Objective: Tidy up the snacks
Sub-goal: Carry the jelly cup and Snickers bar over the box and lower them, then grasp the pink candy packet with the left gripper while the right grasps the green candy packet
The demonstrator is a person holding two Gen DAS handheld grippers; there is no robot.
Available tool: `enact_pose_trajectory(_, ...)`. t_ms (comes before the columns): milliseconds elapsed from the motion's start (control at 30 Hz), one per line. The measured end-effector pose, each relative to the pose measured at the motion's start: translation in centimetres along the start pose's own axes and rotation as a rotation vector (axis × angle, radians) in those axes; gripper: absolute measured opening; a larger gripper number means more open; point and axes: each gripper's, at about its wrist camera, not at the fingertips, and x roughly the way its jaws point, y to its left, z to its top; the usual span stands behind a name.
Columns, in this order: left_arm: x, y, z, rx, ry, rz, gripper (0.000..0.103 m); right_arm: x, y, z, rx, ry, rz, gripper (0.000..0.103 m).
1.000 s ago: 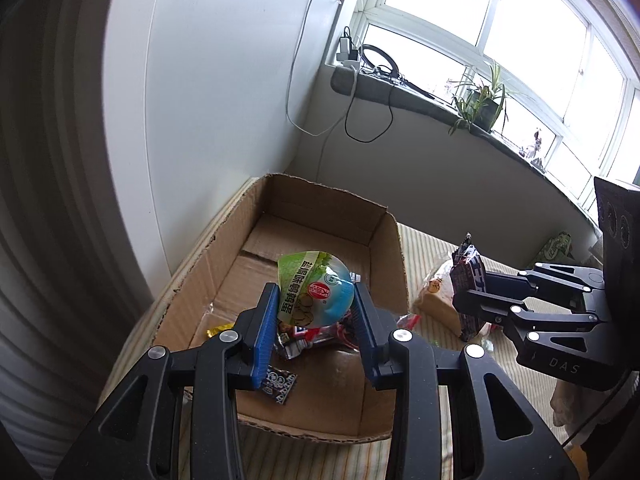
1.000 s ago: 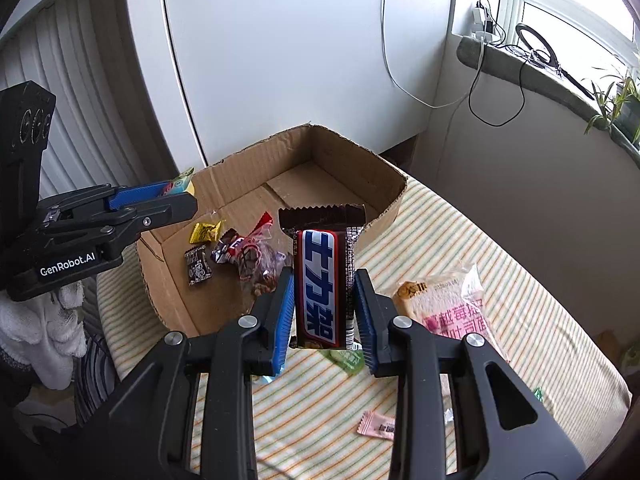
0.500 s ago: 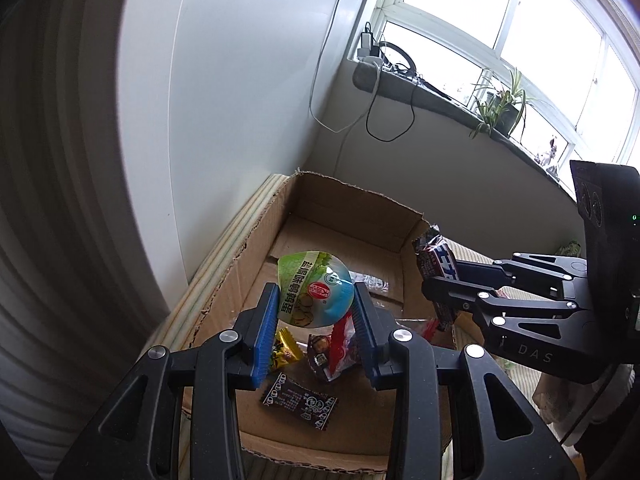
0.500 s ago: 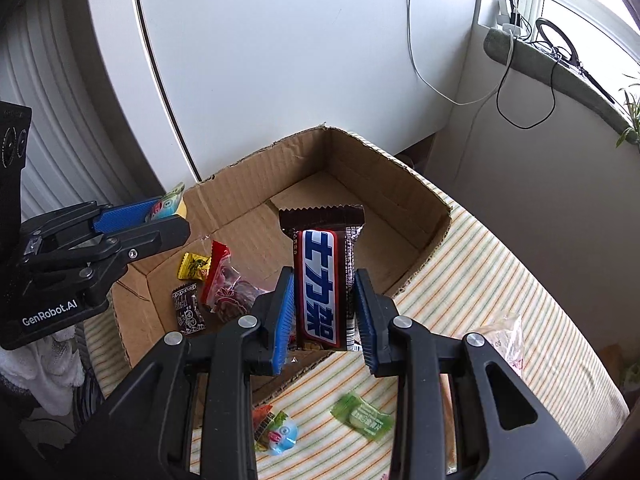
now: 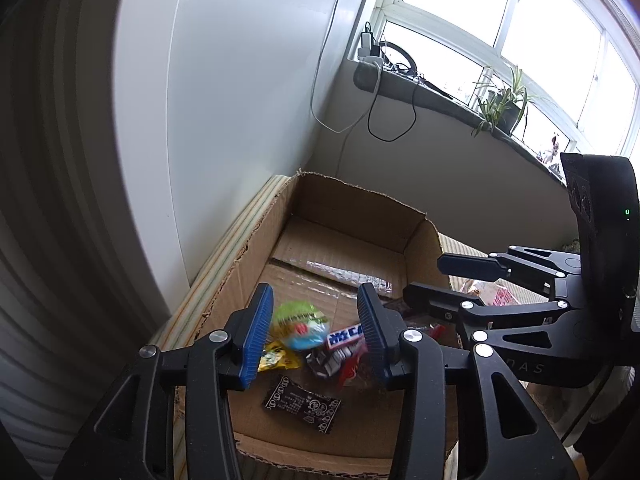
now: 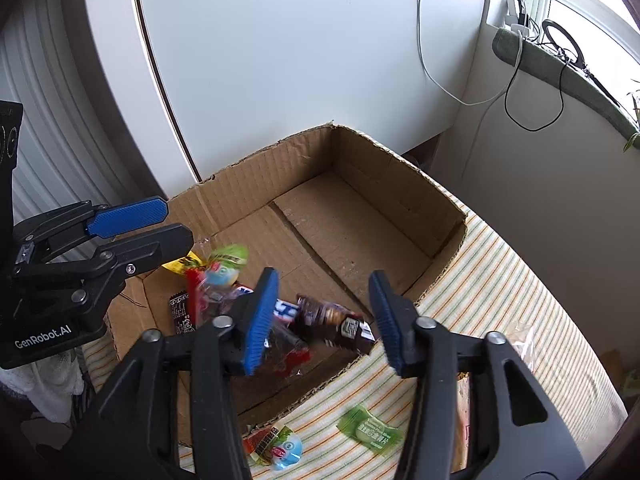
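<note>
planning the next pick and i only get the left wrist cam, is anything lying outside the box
Observer: Yes, a green candy lies on the striped cloth in front of the cardboard box.
Operator: anything else out there
Observer: A round green and blue snack pack lies left of it, near the box wall.
Operator: right gripper free
Observer: The right gripper is open and empty; the chocolate bar is in the box below it.

A plain white wall panel (image 5: 240, 92) rises behind a green-and-cream striped cloth-covered counter (image 6: 500, 280). Daylight pours through white-framed windows (image 5: 500, 20) above a grey sill (image 5: 432, 96) carrying a potted green plant (image 5: 504, 104) and dangling cables (image 5: 384, 120).
</note>
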Motion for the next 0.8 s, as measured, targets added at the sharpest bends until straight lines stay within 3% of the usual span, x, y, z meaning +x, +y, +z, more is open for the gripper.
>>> enact_pose_trajectory(33,-0.1,0.0,0.0,0.000,-0.001,0.000,0.043,-0.3,0.1,0.0,0.000,-0.011,-0.003,0.067)
enact_pose_trajectory(467,-2.3,-1.5,-0.2,0.015,-0.028,-0.005,0.043,-4.6,-0.9,-1.2,0.031,-0.058,-0.029,0.067)
enact_pose_trajectory(800,-4.2,-5.3,-1.7,0.047,-0.028,-0.066,0.043,-10.9,-4.4,-5.2,0.080,-0.109,-0.085,0.072)
